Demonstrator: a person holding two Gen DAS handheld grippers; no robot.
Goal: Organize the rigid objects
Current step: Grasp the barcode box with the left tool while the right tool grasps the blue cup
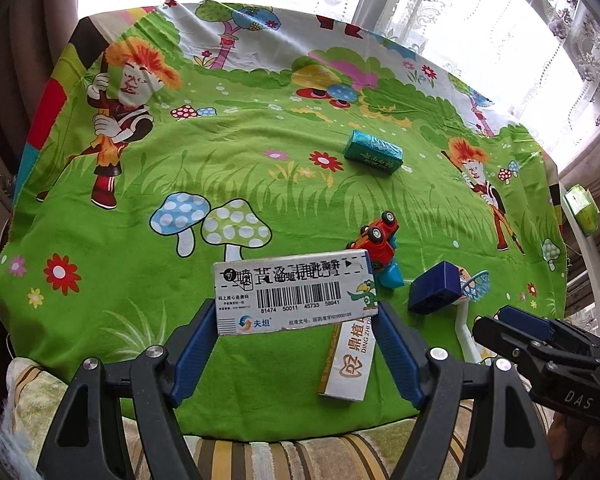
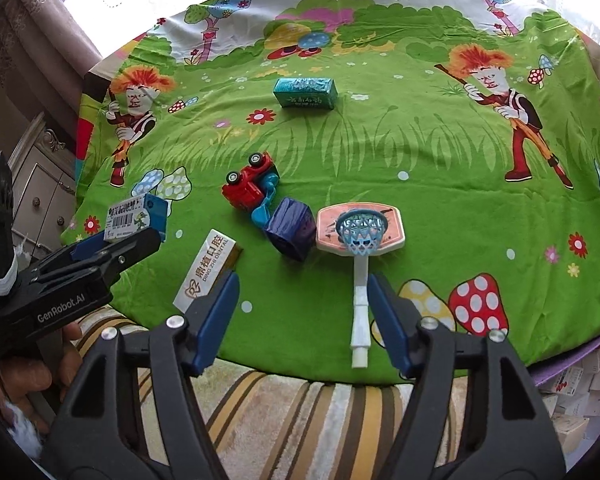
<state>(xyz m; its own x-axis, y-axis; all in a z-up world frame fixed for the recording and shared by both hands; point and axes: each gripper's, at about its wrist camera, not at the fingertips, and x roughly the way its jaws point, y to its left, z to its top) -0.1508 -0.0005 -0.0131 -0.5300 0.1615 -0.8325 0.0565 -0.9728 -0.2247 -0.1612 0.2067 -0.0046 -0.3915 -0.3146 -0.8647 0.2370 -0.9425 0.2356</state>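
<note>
Gripping a white medicine box (image 1: 294, 294) with a barcode between the blue pads of the left gripper (image 1: 296, 336), jaws pinching its two short ends and holding it clear of the green cartoon-print cloth (image 1: 204, 152). Showing, from the right wrist view, that same medicine box (image 2: 138, 218) in the left gripper (image 2: 120, 240) at the left edge, with a hand (image 2: 28, 376) underneath on the handle. Keeping the right gripper (image 2: 302, 312) low over the near edge of the cloth (image 2: 440, 152), jaws spread with nothing pressed between the pads, the white pole of a toy basketball hoop (image 2: 360, 228) lying just inside the right-hand finger. Lying flat beside the left-hand finger, a white and gold dental box (image 2: 206, 270), seen from the left wrist just below the held box (image 1: 348, 360). Resting tipped over near the middle, a red toy car (image 2: 248, 184) against a light blue part, with a dark blue block (image 2: 292, 228) touching the hoop's backboard. Sitting apart farther back, a teal wrapped box (image 2: 305, 92), also seen at (image 1: 374, 151). Showing a striped towel (image 2: 284, 412) under the cloth's near edge.
</note>
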